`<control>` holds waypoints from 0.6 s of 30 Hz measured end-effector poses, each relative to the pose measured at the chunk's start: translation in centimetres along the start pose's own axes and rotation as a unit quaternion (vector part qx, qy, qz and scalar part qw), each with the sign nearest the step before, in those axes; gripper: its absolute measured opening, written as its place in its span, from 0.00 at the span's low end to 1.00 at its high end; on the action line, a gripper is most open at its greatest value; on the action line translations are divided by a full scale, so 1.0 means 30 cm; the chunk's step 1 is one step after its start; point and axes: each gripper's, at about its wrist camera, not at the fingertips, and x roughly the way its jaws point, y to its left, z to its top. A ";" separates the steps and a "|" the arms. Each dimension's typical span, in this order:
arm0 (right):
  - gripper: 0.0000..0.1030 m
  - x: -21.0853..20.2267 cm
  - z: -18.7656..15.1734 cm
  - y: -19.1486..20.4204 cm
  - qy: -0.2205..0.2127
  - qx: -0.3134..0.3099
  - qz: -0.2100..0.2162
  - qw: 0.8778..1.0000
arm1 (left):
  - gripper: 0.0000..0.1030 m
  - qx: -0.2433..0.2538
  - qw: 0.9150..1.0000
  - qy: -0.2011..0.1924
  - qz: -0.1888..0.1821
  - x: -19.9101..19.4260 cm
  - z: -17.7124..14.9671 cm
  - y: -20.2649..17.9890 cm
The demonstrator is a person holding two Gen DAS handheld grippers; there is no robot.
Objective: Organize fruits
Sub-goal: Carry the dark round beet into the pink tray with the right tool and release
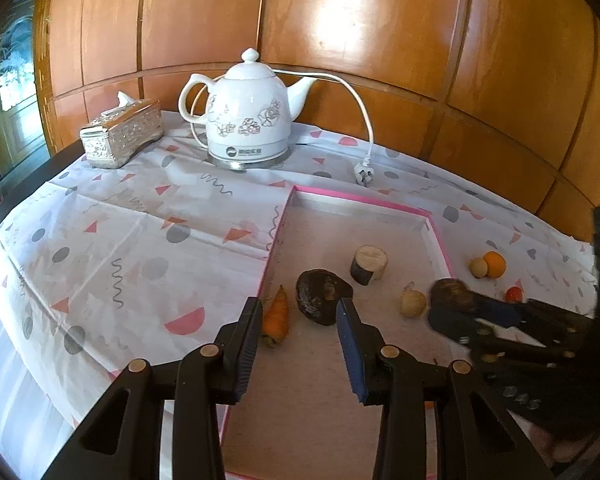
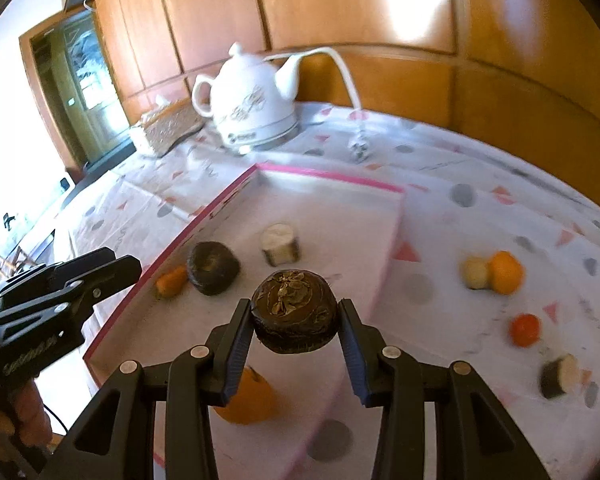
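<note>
My right gripper (image 2: 296,330) is shut on a dark brown round fruit (image 2: 294,314) and holds it above the pink-rimmed tray (image 2: 328,178); it also shows in the left wrist view (image 1: 450,300). My left gripper (image 1: 300,316) is open and empty over the tray (image 1: 356,198), just short of a dark fruit (image 1: 322,294) and a small carrot (image 1: 277,314). In the tray also lie a cut white-and-dark cylinder (image 1: 369,265), a pale bulb (image 1: 413,302) and an orange (image 2: 246,400). Outside on the right lie an orange with a pale ball (image 2: 506,273), a small red fruit (image 2: 524,330) and another cylinder piece (image 2: 558,376).
A white floral kettle (image 1: 252,120) stands at the back with its cord and plug (image 1: 363,174) on the patterned tablecloth (image 1: 120,240). A silver tissue box (image 1: 120,136) sits at the back left. A wooden panel wall rises behind the table.
</note>
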 end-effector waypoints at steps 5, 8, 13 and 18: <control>0.43 0.087 0.010 0.033 0.030 0.006 0.011 0.999 | 0.40 -0.005 1.000 0.004 0.002 0.007 -0.005 0.015; 0.54 0.104 0.007 0.027 0.030 0.018 0.007 0.999 | 0.40 -0.007 1.000 0.004 0.001 0.006 -0.006 0.018; 0.57 0.052 -0.007 0.009 0.011 0.033 0.008 0.999 | 0.41 -0.005 1.000 0.002 -0.002 0.000 -0.003 0.008; 0.57 -0.031 -0.028 -0.021 -0.022 0.054 -0.004 0.998 | 0.41 0.001 1.000 0.002 -0.005 -0.007 -0.005 -0.009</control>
